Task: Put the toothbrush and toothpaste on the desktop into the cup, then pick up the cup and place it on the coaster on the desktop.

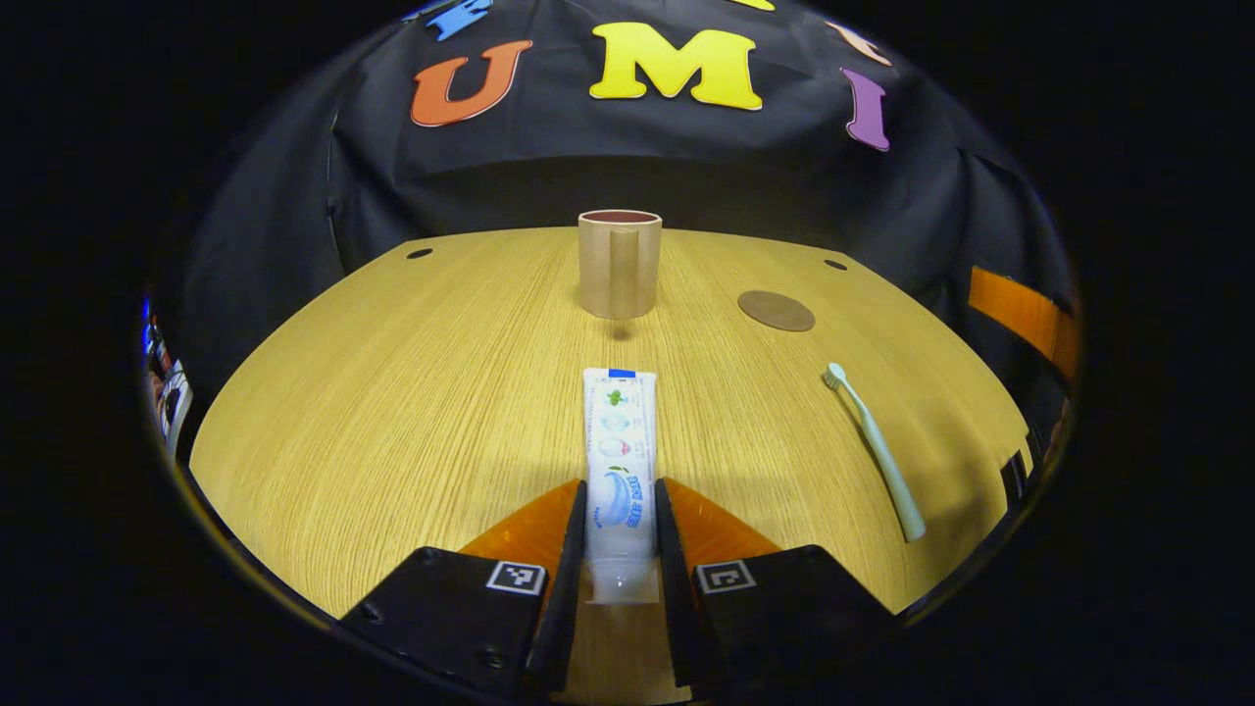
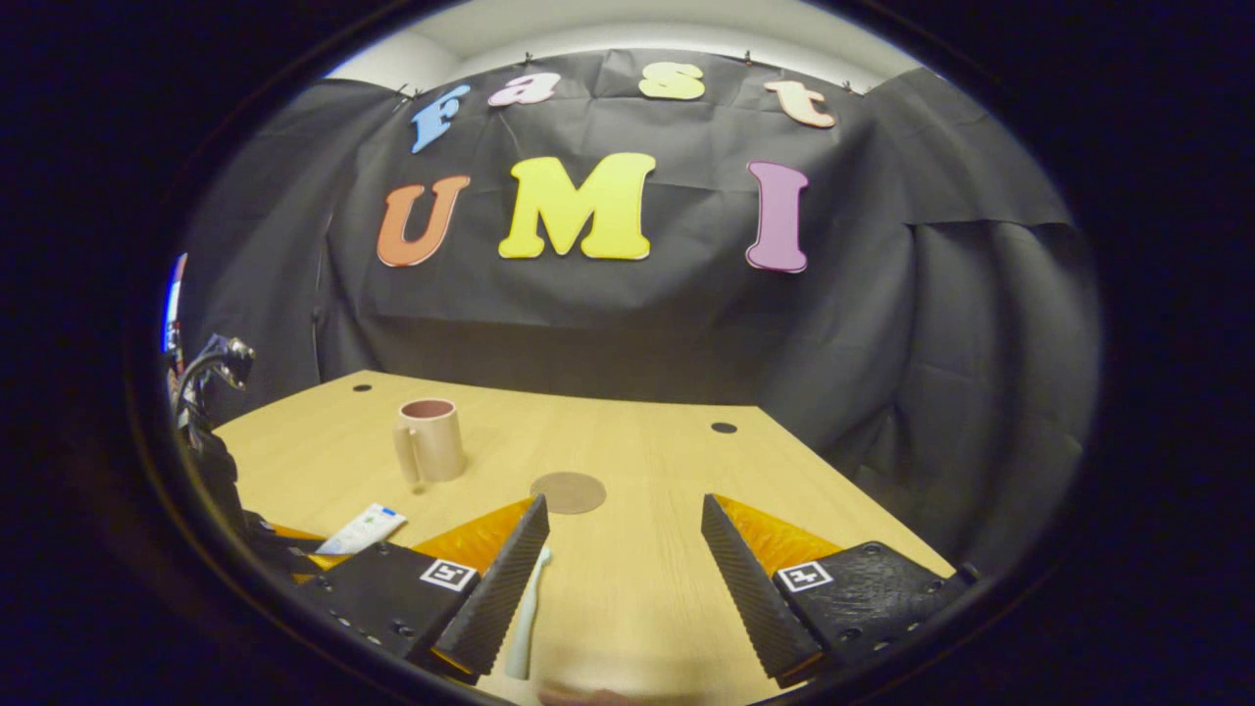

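The white toothpaste tube (image 1: 620, 461) lies lengthwise on the wooden desktop (image 1: 392, 392), cap end toward me. My left gripper (image 1: 620, 490) is shut on it, both fingers pressing its sides. Straight beyond stands the beige cup (image 1: 619, 263), upright, handle facing me. The round brown coaster (image 1: 776, 310) lies to the right of the cup. A pale toothbrush (image 1: 876, 451) rests on the desktop at the right. My right gripper (image 2: 624, 505) hovers open over the desktop. The toothbrush (image 2: 525, 613) lies just inside its left finger, the coaster (image 2: 568, 492) ahead, and the cup (image 2: 429, 439) and toothpaste (image 2: 363, 528) farther left.
Two small dark holes (image 1: 420, 253) (image 1: 835, 264) mark the desktop's far corners. Black cloth walls close in behind and to the right of the desktop. The desktop's right edge (image 2: 863, 500) runs close by the right gripper.
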